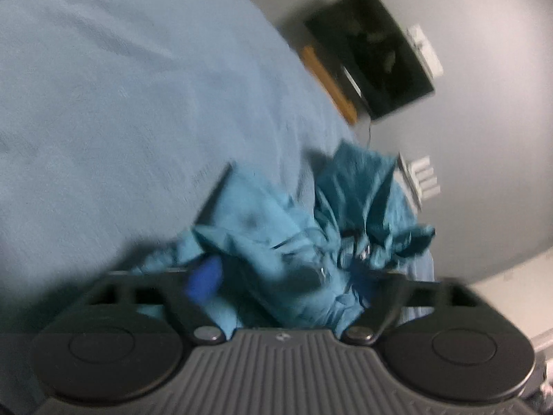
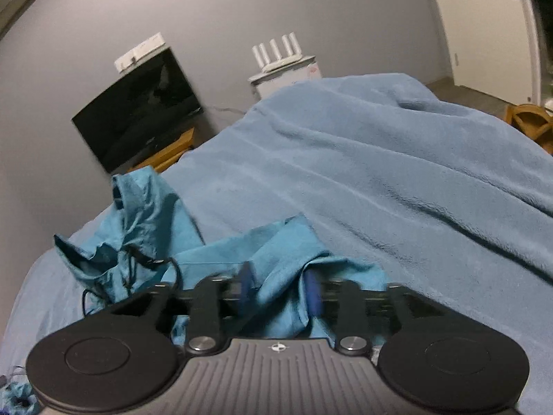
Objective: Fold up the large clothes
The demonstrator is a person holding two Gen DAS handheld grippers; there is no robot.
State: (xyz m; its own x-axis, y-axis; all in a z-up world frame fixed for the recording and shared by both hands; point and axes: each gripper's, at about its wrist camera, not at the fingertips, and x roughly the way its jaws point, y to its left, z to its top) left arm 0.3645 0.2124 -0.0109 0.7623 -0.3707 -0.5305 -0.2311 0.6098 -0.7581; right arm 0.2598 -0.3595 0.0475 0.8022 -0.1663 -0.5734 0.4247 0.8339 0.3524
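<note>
A crumpled teal garment [image 1: 293, 228] with a dark drawstring lies bunched on a bed with a light blue blanket [image 1: 121, 103]. In the left wrist view my left gripper [image 1: 283, 276] is wide apart, one blue pad [image 1: 204, 280] showing at the left, with cloth lying between the fingers; the view is blurred. In the right wrist view the garment [image 2: 214, 256] lies at the lower left on the blanket [image 2: 397, 173]. My right gripper [image 2: 280, 290] has its blue pads [image 2: 312, 294] close together on a fold of the teal cloth.
A black TV screen [image 2: 138, 107] on a wooden stand is against the grey wall beyond the bed. A white router [image 2: 283, 58] sits on a small white unit. A wooden chair [image 2: 532, 121] and a white door are at the far right.
</note>
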